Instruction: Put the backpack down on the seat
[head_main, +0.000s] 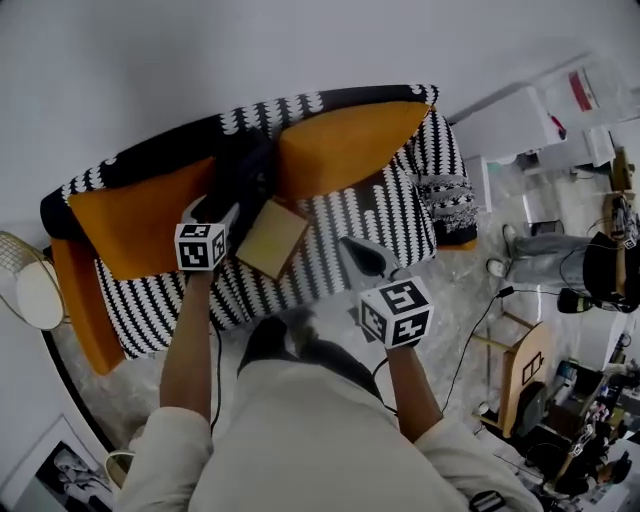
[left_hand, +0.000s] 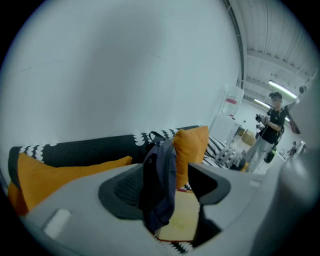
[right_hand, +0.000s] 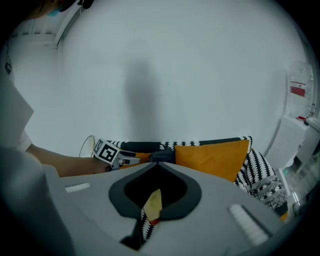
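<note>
The left claw (left_hand: 167, 175) stands wide, its two dark ribbed pads either side of the backpack (left_hand: 160, 180) and not pressing on it. The backpack is a soft, dark navy fabric bag, tall and narrow, slumped a little, with a loop handle at its top. It stands upright on the seat (head_main: 350, 215), leaning back against the backrest (head_main: 150, 155) in the gap between two plump orange cushions, the long left cushion (head_main: 130, 215) and the blocky right cushion (head_main: 345, 145). Just in front of its foot lies a flat tan square (head_main: 272, 238), matte like card, one corner turned toward the person. The seat is woven in black and white stripes, and the black backrest carries a white scalloped edge. The right claw (right_hand: 159, 165) hangs closed and empty above the seat's front edge, its grey tips meeting in a point, well apart from the backpack. A round wire basket (head_main: 25, 280) stands beside the sofa's left end.
</note>
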